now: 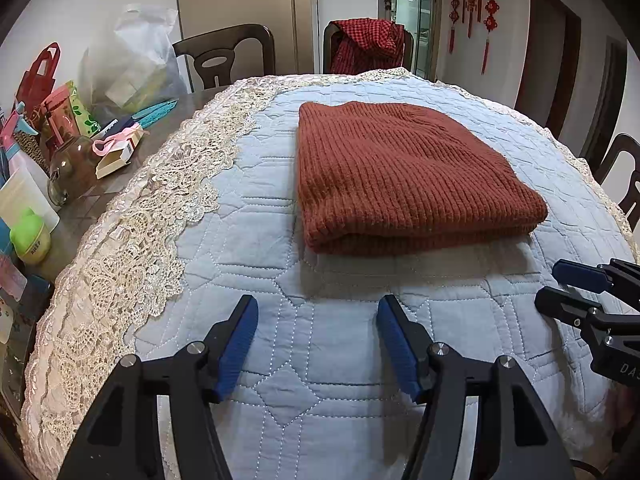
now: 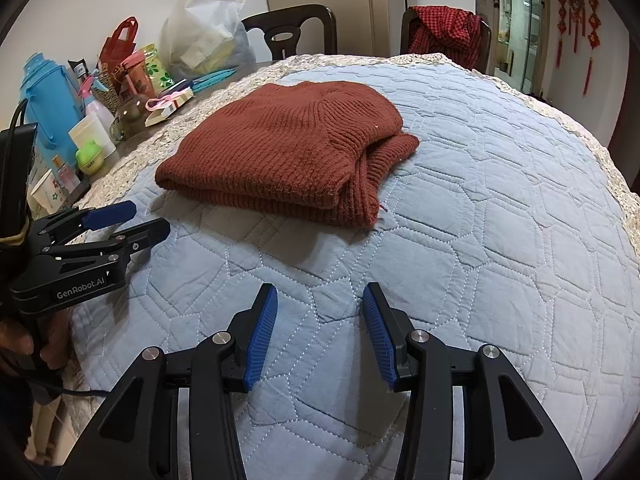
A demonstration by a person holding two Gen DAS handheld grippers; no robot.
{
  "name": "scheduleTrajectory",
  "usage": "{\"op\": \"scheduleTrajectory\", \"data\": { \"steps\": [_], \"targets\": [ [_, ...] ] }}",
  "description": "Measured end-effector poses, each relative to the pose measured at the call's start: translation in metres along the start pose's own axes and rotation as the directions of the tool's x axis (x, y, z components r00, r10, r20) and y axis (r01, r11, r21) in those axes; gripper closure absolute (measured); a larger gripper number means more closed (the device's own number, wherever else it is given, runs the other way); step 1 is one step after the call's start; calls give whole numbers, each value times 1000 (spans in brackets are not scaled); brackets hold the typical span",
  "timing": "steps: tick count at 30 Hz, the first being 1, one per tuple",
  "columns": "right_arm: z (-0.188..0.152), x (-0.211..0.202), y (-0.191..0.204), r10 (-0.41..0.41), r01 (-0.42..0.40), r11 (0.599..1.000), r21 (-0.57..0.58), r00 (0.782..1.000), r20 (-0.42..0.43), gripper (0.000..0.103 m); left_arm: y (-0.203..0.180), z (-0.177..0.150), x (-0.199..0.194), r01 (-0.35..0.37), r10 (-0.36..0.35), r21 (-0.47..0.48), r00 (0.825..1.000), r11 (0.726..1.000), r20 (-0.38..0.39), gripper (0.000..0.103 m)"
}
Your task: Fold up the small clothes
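A rust-red ribbed knit sweater lies folded into a thick rectangle on the quilted light-blue cover. From the right wrist view the sweater shows stacked layers, with a cuff sticking out at its right end. My left gripper hovers over bare quilt just in front of the sweater, jaws apart with nothing between them. My right gripper also stands open and empty over the quilt, short of the sweater's near edge. Each gripper shows in the other's view: the right gripper at the right edge, the left gripper at the left.
Clutter crowds the table's left side: a blue flask, a glass jar, a green bottle cap, boxes, a red bag and a white plastic bag. A lace border edges the cover. Chairs stand behind; one carries a red checked garment.
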State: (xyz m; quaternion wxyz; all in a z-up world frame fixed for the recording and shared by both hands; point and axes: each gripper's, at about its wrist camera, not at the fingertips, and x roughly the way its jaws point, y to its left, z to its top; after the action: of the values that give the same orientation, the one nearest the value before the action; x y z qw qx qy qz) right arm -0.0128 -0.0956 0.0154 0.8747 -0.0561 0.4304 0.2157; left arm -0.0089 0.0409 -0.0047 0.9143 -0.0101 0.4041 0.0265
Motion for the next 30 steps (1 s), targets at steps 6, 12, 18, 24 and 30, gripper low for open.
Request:
{"op": "scheduleTrajectory", "data": {
  "steps": [6, 12, 18, 24, 30],
  "targets": [
    [0, 0, -1, 7, -7, 1000, 5, 1000, 1, 57, 0, 0, 0, 0, 0, 0, 1000, 1000, 0, 37],
    [0, 0, -1, 7, -7, 1000, 5, 1000, 1, 57, 0, 0, 0, 1, -1, -1, 1000, 1000, 0, 37],
    [0, 0, -1, 8, -8, 1000, 5, 1000, 1, 57, 0, 0, 0, 0, 0, -1, 1000, 1000, 0, 37],
    [0, 0, -1, 9, -9, 1000, 6, 1000, 1, 57, 0, 0, 0, 1, -1, -1, 1000, 1000, 0, 37],
    [1, 0, -1, 15, -15, 1000, 9, 1000, 2, 57, 0, 0, 0, 1, -1, -1, 1000, 1000, 0, 37]
  ]
}}
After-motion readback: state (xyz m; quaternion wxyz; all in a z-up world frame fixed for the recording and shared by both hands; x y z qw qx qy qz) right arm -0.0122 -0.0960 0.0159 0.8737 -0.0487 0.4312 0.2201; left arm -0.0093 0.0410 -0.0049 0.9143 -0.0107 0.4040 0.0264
